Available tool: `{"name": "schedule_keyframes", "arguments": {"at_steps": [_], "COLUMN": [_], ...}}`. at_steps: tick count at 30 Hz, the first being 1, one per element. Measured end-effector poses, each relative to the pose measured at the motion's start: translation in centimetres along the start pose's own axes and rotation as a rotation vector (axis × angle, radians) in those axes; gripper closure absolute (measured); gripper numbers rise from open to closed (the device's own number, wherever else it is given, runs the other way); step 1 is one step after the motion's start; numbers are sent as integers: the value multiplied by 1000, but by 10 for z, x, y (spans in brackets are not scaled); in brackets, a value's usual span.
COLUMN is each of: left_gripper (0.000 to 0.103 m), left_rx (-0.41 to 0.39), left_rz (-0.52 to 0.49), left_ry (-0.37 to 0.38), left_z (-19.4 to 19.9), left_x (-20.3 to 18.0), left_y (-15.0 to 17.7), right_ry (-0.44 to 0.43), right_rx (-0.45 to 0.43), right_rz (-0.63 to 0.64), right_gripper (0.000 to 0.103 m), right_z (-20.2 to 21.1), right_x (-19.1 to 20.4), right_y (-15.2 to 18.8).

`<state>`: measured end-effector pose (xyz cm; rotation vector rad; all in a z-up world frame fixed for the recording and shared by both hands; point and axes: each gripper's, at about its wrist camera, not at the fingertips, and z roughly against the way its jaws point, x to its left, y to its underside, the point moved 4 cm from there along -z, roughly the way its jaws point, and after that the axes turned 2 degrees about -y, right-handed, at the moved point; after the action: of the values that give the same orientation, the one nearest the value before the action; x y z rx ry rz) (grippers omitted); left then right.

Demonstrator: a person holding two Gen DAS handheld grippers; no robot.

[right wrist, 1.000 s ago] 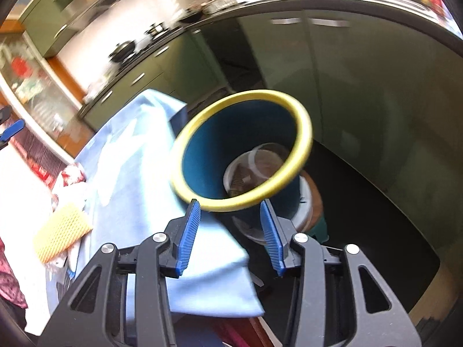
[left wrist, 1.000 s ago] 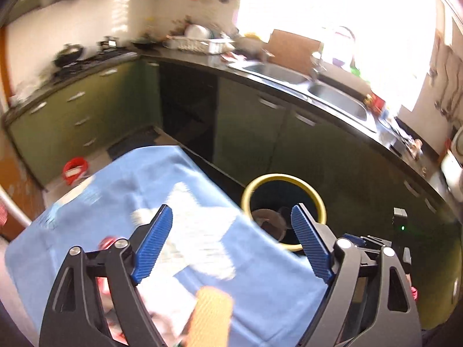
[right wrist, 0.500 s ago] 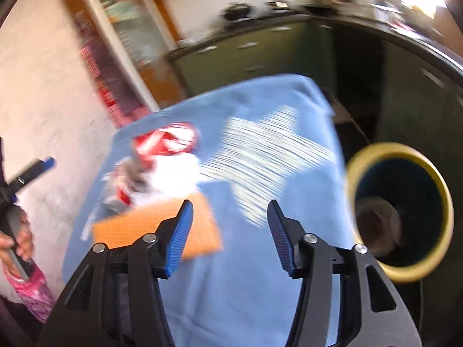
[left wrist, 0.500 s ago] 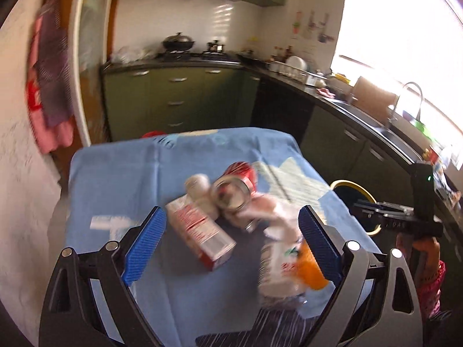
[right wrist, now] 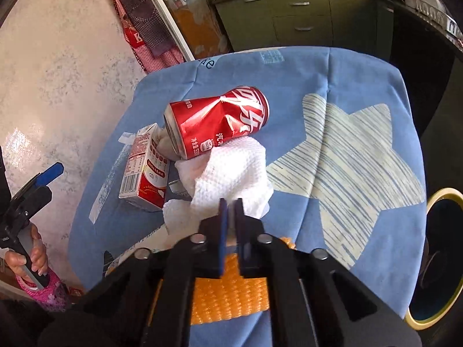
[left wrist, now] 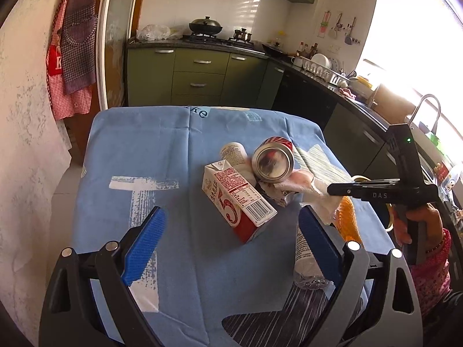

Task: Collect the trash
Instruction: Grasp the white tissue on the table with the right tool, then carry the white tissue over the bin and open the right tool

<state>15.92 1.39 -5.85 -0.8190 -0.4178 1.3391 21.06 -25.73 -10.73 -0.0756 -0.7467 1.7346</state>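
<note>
- The trash lies bunched near the middle of the surface [left wrist: 139,150], which is covered with a blue cloth: a dented red can [right wrist: 220,121] on its side, a red-and-white carton [left wrist: 238,199] lying flat just beside it, a white tissue [right wrist: 231,173] touching the can, and an orange sponge [right wrist: 228,295] at the near edge.
- A clear bottle [left wrist: 306,260] lies beside the carton, near the front edge.
- The far half and left side of the cloth are bare, open room.
- A yellow-rimmed bin [right wrist: 434,260] stands off the surface's right edge.
- The right hand-held gripper [right wrist: 230,202] has just closed; its jaws stand together at the tissue's near edge; whether tissue is pinched, I cannot tell.
- The left hand-held gripper [left wrist: 231,231] hangs wide apart over the carton, holding nothing.
</note>
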Motion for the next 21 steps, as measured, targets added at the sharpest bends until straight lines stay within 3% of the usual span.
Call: {"name": "schedule_keyframes", "arguments": {"at_steps": [21], "left_gripper": [11], "left_rx": [11], "left_rz": [-4], "left_ry": [9], "left_z": [-1], "left_x": [-6], "left_y": [1], "right_ry": [-43], "right_rx": [-267], "right_rz": [20], "right_gripper": [101], "right_z": [96], "right_x": [20], "right_y": [-39]}}
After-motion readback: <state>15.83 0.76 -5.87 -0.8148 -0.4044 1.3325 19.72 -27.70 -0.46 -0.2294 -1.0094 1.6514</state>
